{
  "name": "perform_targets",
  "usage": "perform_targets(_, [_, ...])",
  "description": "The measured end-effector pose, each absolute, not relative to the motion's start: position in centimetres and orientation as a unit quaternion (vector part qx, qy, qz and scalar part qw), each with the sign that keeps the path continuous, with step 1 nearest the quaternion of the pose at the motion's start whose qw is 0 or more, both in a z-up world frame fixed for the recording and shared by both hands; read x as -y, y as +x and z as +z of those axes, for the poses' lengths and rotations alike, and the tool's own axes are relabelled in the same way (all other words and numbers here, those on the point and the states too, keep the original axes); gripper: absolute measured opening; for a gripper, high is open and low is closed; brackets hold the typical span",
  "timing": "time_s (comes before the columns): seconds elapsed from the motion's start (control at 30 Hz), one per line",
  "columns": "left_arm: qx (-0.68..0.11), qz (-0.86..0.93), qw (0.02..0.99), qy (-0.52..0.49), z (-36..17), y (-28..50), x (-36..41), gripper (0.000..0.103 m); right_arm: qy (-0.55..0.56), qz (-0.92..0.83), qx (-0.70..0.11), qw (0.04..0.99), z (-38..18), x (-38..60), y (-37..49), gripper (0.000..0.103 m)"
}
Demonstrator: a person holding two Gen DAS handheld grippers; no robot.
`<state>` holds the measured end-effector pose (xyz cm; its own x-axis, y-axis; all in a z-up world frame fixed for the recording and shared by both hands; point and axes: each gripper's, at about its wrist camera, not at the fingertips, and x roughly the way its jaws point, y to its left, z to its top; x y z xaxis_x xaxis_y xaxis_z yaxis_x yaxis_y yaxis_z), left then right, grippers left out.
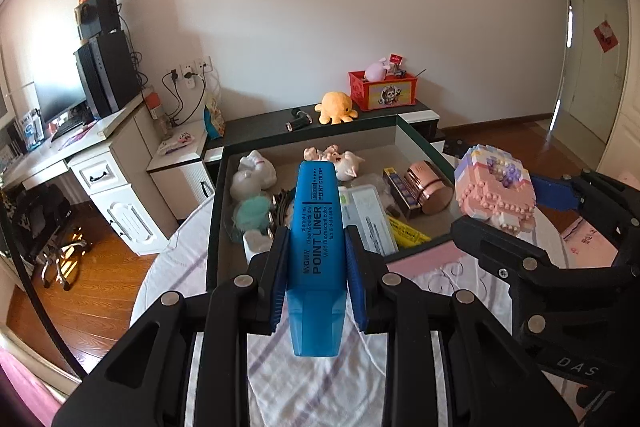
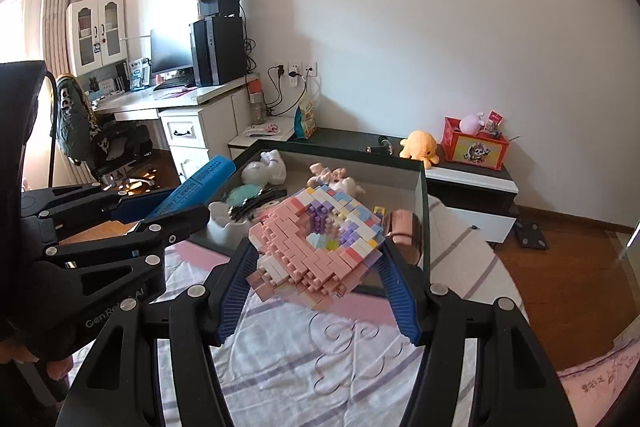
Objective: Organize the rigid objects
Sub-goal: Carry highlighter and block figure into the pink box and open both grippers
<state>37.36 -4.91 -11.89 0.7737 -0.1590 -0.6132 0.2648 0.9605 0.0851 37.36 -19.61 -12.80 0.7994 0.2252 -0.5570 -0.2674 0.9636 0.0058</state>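
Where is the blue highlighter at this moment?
The blue highlighter is clamped in the left gripper, held above the bedsheet in front of the open drawer. In the right wrist view it appears at the left, beside the block model.

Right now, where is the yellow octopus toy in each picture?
Left wrist view: the yellow octopus plush sits upper centre, on the dark cabinet top behind the open box.
Right wrist view: the same plush sits right of centre.
Shared landmark: the red toy crate, just to its right in both.
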Motion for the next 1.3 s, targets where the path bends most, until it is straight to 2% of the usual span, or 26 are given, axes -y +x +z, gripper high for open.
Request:
perform_targets(0.17, [-0.348, -0.126, 0.925, 0.085, -11.7, 44.5, 5.9, 0.026, -0.046, 0.109, -0.299, 0.947, -12.6, 20.5, 44.0, 0.063])
perform_targets(0.37, [-0.399, -0.128, 0.904, 0.09, -14.4, 51.2, 7.4, 0.026, -0.04, 0.094, -0.343, 0.934, -15.1, 21.3, 50.9, 0.063])
perform_targets(0.6, [-0.44, -0.113, 0.884, 0.111, -17.8, 54.9, 8.7, 0.027, -0.04, 0.094, -0.404, 0.909, -18.7, 21.5, 55.8, 0.063])
perform_targets(0.8, [-0.462, -0.104, 0.875, 0.098, -18.8, 56.8, 9.1, 0.027, -0.026, 0.092, -0.422, 0.902, -18.9, 22.0, 56.6, 0.064])
perform_targets(0.9, [-0.45, -0.096, 0.883, 0.093, -18.6, 56.7, 8.6, 0.048, -0.014, 0.09, -0.415, 0.905, -18.7, 22.5, 56.3, 0.071])
perform_targets(0.97, [-0.441, -0.075, 0.889, 0.093, -18.4, 56.4, 7.9, 0.076, -0.006, 0.08, -0.408, 0.909, -18.6, 22.8, 55.9, 0.082])
perform_targets(1.03, [-0.426, -0.075, 0.898, 0.077, -17.8, 55.4, 7.0, 0.087, 0.005, 0.086, -0.403, 0.911, -18.2, 23.0, 55.3, 0.084])
perform_targets(1.2, [-0.402, -0.071, 0.911, 0.067, -15.9, 52.2, 5.3, 0.098, 0.014, 0.094, -0.384, 0.918, -16.3, 22.6, 52.4, 0.087])
perform_targets(1.3, [-0.38, -0.059, 0.92, 0.078, -14.6, 49.2, 4.7, 0.102, 0.017, 0.099, -0.369, 0.924, -15.1, 22.3, 49.7, 0.103])
